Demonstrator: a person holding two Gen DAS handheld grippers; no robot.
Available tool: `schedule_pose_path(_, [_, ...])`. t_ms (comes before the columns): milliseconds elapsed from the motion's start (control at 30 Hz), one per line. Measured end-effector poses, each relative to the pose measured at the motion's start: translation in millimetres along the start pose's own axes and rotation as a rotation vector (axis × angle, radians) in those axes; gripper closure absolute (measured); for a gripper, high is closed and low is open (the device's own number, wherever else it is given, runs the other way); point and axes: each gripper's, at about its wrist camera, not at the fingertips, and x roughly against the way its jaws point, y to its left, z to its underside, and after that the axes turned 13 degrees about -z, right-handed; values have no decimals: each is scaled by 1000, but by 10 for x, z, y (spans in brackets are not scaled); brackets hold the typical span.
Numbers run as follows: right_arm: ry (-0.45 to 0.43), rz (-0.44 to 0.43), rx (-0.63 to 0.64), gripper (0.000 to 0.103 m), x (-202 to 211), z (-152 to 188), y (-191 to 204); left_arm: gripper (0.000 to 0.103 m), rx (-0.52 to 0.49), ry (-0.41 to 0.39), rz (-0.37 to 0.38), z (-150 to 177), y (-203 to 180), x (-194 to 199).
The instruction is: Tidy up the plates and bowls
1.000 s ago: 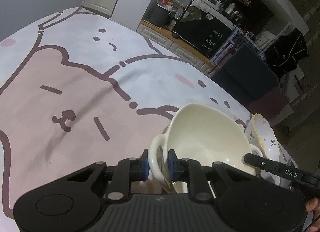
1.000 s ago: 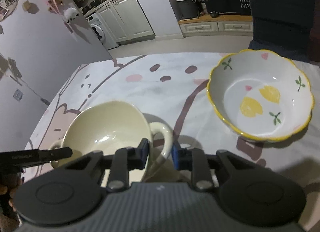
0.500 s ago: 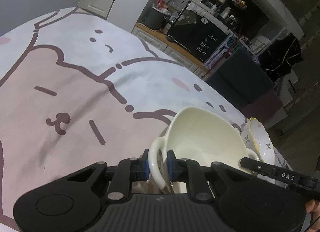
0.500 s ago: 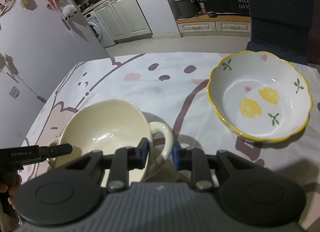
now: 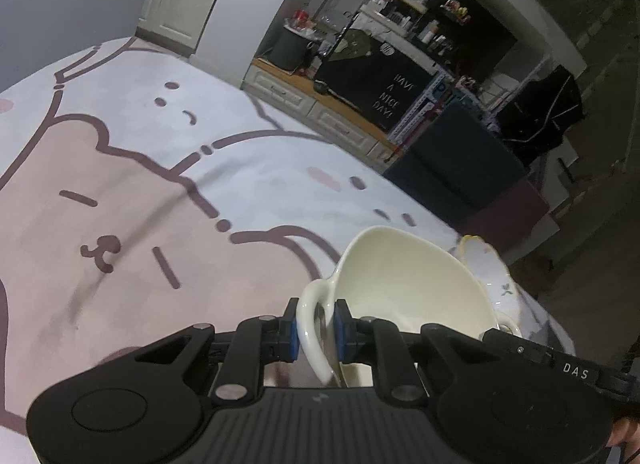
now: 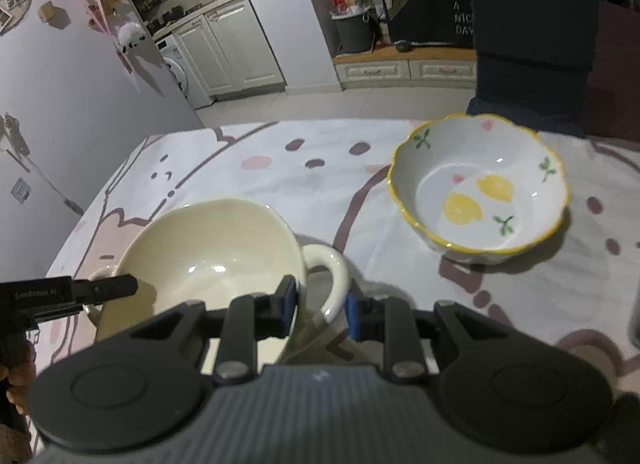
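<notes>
Cream ceramic fills the lower middle of the left wrist view: a two-handled cream bowl (image 5: 408, 284) sits tilted between both tools. The left tongs (image 5: 316, 330) are clenched on its near loop handle, blue pads pressed against either side of the loop. Behind the bowl's far rim a sliver of the lemon bowl (image 5: 490, 272) shows, just beside it. A cartoon-printed tablecloth (image 5: 160, 183) covers the worktop, otherwise bare in this view.

From the right wrist view, the cream bowl (image 6: 212, 256) lies at lower left, and the right tongs (image 6: 320, 304) grasp its other handle, one pad inside the loop by the bowl wall, the other outside. The left tool's black finger reaches in at the far handle. The lemon bowl (image 6: 480, 191), yellow-rimmed with painted lemons and leaves, stands upright on the tablecloth (image 6: 320, 167) to the right, apart from the cream one.

Judging by this, the tidying is at an early-to-middle stage: the two bowls are not yet stacked, and no plates are in sight. Nesting one bowl with the other seems to be what remains.
</notes>
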Motion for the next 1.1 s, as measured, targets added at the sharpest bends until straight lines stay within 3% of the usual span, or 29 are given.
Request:
schedule_pose_path(367, [-78, 26, 10, 74, 741, 148, 208, 86, -45, -34, 61, 139, -215, 624])
schedule_pose_path(667, [-124, 36, -7, 74, 1348, 520, 441, 86, -78, -35, 93, 375, -261, 1159])
schedule_pose_path(1100, [-164, 38, -33, 74, 1850, 1118, 700, 88, -73, -8, 162, 857, -65, 1653])
